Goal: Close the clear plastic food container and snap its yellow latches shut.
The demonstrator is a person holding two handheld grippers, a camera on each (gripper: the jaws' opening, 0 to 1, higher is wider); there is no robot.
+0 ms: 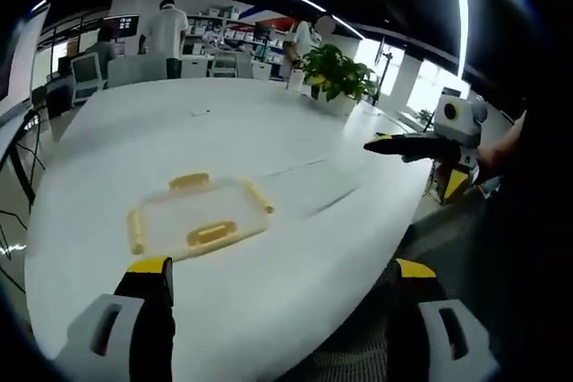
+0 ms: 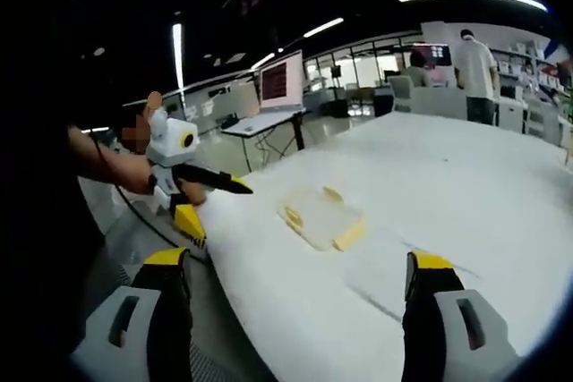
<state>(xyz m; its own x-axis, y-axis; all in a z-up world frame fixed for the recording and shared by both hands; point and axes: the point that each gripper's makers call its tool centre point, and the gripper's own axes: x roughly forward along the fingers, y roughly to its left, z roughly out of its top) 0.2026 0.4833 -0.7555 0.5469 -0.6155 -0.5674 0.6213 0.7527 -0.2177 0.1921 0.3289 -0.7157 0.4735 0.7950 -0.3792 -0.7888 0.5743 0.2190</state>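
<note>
We are at the approach stage: neither claw has reached the clear plastic food container (image 1: 199, 214), and no latch has been pressed as far as we can judge. The container lies flat on the white table (image 1: 224, 123), near the edge closest to us, with the lid apparently resting on the base; blur prevents confirming whether it is fully seated.

Four yellow latches (image 1: 211, 233) sit around the rim, one per side. In the right gripper view the same container (image 2: 320, 217) lies ahead of the jaws, well apart from them.

The left gripper (image 1: 283, 276) has its jaws spread wide and holds nothing. The right gripper (image 2: 301, 270) is likewise spread wide and empty. In the left gripper view the right gripper (image 1: 390, 143) hovers off the table edge, its tips close together at that angle.

The next move calls for bringing both claws down to the container, steadying one side, then pressing each latch flat against the wall until it snaps. We judge that the light container may slide on the smooth surface if pushed from one side only.

The table is long, white and bare elsewhere. Beyond it stand a potted plant (image 1: 336, 73), office desks, a monitor (image 2: 280, 80) and people (image 1: 166, 29) at the far end, under ceiling light strips.
</note>
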